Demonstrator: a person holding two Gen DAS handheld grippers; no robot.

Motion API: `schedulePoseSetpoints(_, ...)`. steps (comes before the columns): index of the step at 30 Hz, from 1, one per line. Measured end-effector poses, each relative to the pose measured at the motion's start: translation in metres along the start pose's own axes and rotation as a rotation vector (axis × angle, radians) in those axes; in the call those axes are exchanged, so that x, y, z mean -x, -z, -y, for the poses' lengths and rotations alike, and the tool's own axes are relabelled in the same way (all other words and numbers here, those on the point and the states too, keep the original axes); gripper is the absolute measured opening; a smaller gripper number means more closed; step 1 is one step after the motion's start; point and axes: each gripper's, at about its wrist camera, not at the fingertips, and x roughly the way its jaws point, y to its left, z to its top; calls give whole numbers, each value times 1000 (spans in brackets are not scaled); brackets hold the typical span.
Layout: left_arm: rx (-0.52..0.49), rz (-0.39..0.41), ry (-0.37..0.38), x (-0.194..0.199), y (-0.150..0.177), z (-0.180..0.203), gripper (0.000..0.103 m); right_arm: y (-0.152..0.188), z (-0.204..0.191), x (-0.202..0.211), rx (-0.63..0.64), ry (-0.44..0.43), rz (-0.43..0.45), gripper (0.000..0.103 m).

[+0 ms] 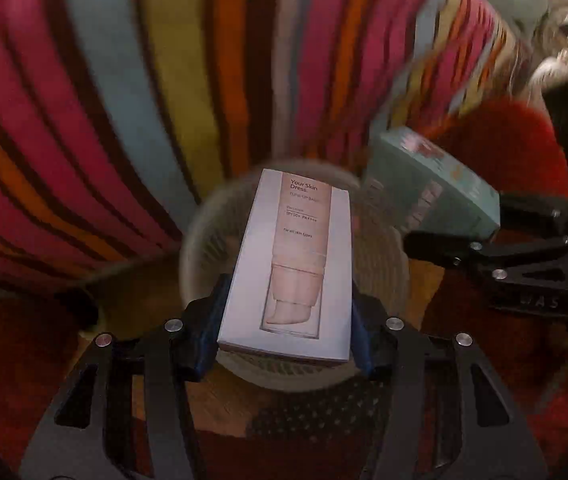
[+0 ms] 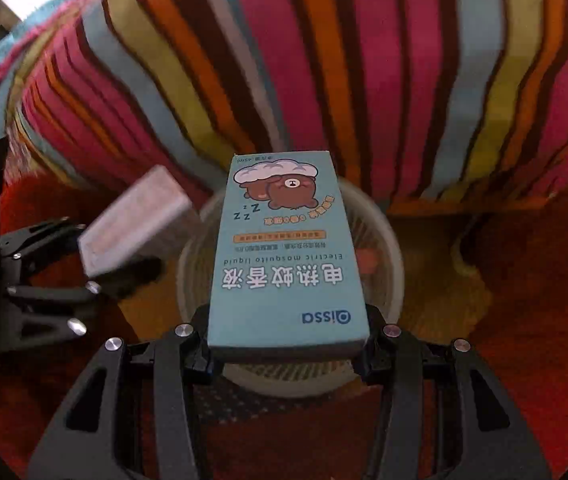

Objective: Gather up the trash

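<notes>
My left gripper (image 1: 284,332) is shut on a pale cosmetics box (image 1: 291,264) marked "Your Skin Dress" and holds it over a round white slatted bin (image 1: 379,248). My right gripper (image 2: 287,344) is shut on a teal mosquito-liquid box (image 2: 287,264) with a bear picture, also over the bin (image 2: 383,264). Each gripper shows in the other's view: the right one with the teal box (image 1: 431,192) at the right, the left one with the pale box (image 2: 136,224) at the left.
A striped multicolour cloth (image 1: 164,80) hangs over furniture just behind the bin and also shows in the right wrist view (image 2: 323,60). A red and orange rug (image 2: 523,300) covers the floor around the bin.
</notes>
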Motion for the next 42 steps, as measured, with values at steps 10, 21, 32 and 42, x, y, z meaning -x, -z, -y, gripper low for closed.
schedulePoseSetpoints(10,21,-108,-22,-45,2,-2,53,-15,9,-44,-5,17,-115,47)
schedulePoseSetpoints(21,37,-117,-79,-49,0,-9,76,-4,10,-49,-13,62,-107,91)
schedulePoseSetpoints(32,31,-120,-88,-50,0,-6,76,11,20,-37,-19,65,-116,91)
schedulePoseSetpoints(42,58,40,-76,26,-20,-19,76,1,-3,21,106,-24,47,91)
